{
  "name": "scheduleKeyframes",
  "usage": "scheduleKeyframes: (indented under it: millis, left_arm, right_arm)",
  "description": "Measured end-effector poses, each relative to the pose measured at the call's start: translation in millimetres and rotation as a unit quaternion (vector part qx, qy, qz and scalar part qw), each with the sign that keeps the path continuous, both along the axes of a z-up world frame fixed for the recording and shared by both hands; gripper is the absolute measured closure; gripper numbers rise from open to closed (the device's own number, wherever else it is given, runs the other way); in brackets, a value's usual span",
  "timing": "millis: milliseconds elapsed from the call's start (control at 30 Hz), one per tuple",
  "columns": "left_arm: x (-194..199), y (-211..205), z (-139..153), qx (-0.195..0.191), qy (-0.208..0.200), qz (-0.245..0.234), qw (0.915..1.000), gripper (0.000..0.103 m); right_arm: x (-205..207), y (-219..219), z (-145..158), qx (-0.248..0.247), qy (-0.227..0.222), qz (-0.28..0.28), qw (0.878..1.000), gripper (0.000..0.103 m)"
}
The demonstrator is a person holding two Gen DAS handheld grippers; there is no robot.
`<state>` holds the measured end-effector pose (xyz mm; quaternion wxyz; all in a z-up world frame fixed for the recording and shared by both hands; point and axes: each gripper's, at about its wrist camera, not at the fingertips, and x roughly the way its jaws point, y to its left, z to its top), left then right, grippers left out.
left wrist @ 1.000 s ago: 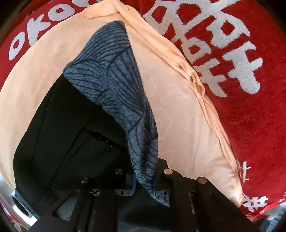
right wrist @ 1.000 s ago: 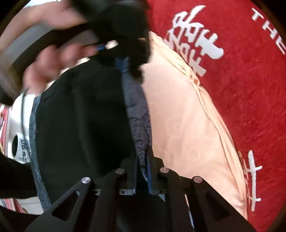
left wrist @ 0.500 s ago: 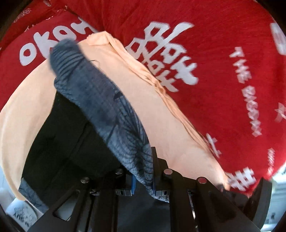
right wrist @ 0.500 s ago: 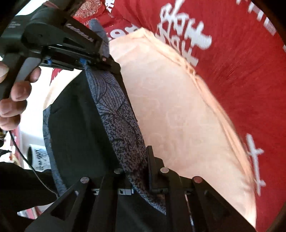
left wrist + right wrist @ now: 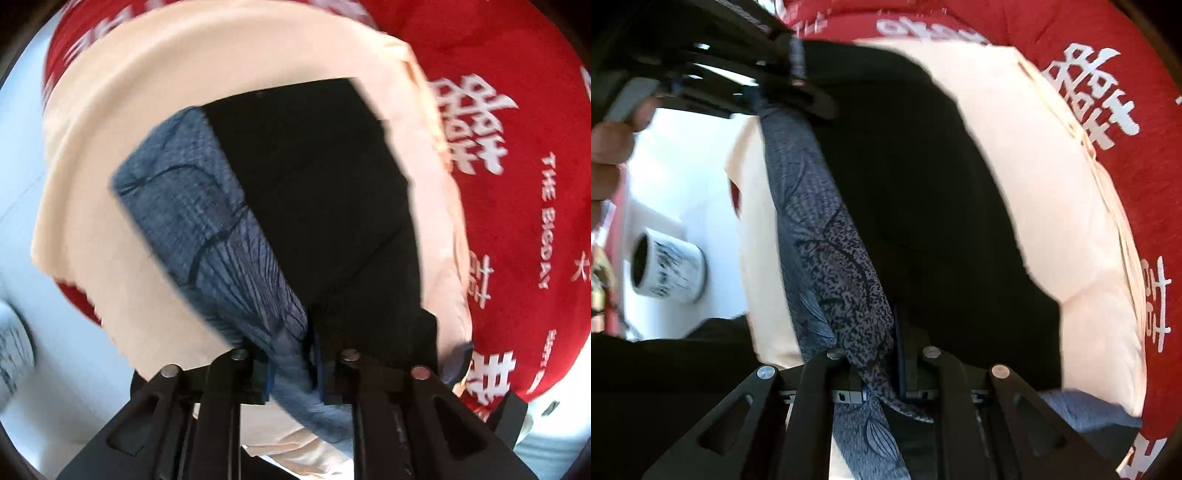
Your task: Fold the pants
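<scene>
The pants (image 5: 221,236) are grey-blue patterned cloth with a black inner side (image 5: 325,192), lying over a peach sheet. My left gripper (image 5: 295,354) is shut on a bunched edge of the pants. My right gripper (image 5: 882,354) is shut on the same patterned edge (image 5: 827,236) farther along. In the right wrist view the left gripper (image 5: 768,99) shows at the top left, clamped on the strip, with a hand behind it. The patterned strip runs taut between both grippers beside the black panel (image 5: 923,206).
A peach sheet (image 5: 147,110) lies on a red blanket with white lettering (image 5: 517,184). A white mug with black marks (image 5: 668,269) lies on its side on the white surface at the left. A dark sleeve (image 5: 665,387) fills the lower left.
Both grippers have carried the patterned edge leftward across the black side of the pants. The white surface and the mug have come into view at the left.
</scene>
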<state>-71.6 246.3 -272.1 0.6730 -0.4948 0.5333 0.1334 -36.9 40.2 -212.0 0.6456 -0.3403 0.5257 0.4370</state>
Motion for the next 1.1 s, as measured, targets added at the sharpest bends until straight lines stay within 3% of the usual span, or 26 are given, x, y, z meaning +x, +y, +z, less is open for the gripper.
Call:
scheduleKeyframes:
  millis: [100,200,300,367,433,500,567,633,700,733,767,833,933,1000,1100]
  left_arm:
    - [-14.7,-2.8,9.9,0.012,0.006,0.019,0.9997,0.085]
    - [-30.6,-7.4,35.0,0.058,0.025,0.013,0.9979,0.085]
    - [-45.4,-12.7,55.9,0.106,0.045,0.012,0.9933,0.085]
    - [-48.8,-15.4,66.0,0.115,0.029,0.013,0.9929,0.085]
    - [-42.3,-19.6,73.9,0.113,0.005,0.011,0.9935,0.085]
    - [-28.8,-24.6,79.1,0.106,-0.028,0.0,0.994,0.085]
    - [-9.7,-30.4,80.6,0.101,-0.056,-0.015,0.9932,0.085]
    - [9.6,-32.9,68.7,0.107,-0.048,-0.037,0.9924,0.085]
    - [24.6,-31.0,35.1,0.119,0.012,-0.053,0.9915,0.085]
    - [28.5,-29.9,16.6,0.114,0.056,-0.059,0.9901,0.085]
    - [25.8,-26.5,1.1,0.094,0.071,-0.056,0.9914,0.085]
    - [22.4,-22.1,7.5,0.085,0.061,-0.038,0.9939,0.085]
    - [34.7,-33.6,22.9,0.111,0.087,-0.101,0.9848,0.085]
    - [44.4,-43.1,34.0,0.123,0.084,-0.133,0.9799,0.085]
    - [70.3,-68.4,47.9,0.12,0.065,-0.202,0.9697,0.085]
  right_arm:
    - [-11.5,0.7,-17.1,-0.012,-0.005,-0.002,1.0,0.09]
    - [-18.6,6.4,-23.9,-0.023,-0.027,0.006,0.999,0.086]
    - [-19.3,8.0,-23.9,-0.031,-0.029,-0.024,0.999,0.083]
    - [-19.5,10.0,-24.2,-0.044,-0.026,-0.054,0.997,0.073]
    - [-22.0,13.6,-18.1,-0.049,-0.011,-0.069,0.996,0.043]
    - [-29.8,12.5,-1.0,-0.033,0.004,-0.069,0.997,0.034]
    - [-34.8,3.0,19.2,-0.013,-0.001,-0.059,0.998,0.033]
    - [-37.6,-10.5,35.9,-0.003,-0.002,-0.066,0.998,0.03]
    - [-26.0,-30.1,50.2,-0.012,0.003,-0.089,0.996,0.029]
    - [-24.4,-39.4,54.1,-0.02,0.004,-0.099,0.995,0.029]
    - [-18.2,-49.8,57.9,-0.03,0.004,-0.11,0.993,0.029]
    - [-6.2,-71.4,63.3,-0.051,-0.007,-0.122,0.991,0.029]
    - [16.0,-94.6,71.6,-0.075,-0.009,-0.152,0.985,0.028]
    - [38.5,-116.8,76.9,-0.076,0.0,-0.196,0.978,0.024]
    - [79.8,-154.8,77.5,-0.058,0.054,-0.312,0.947,0.024]
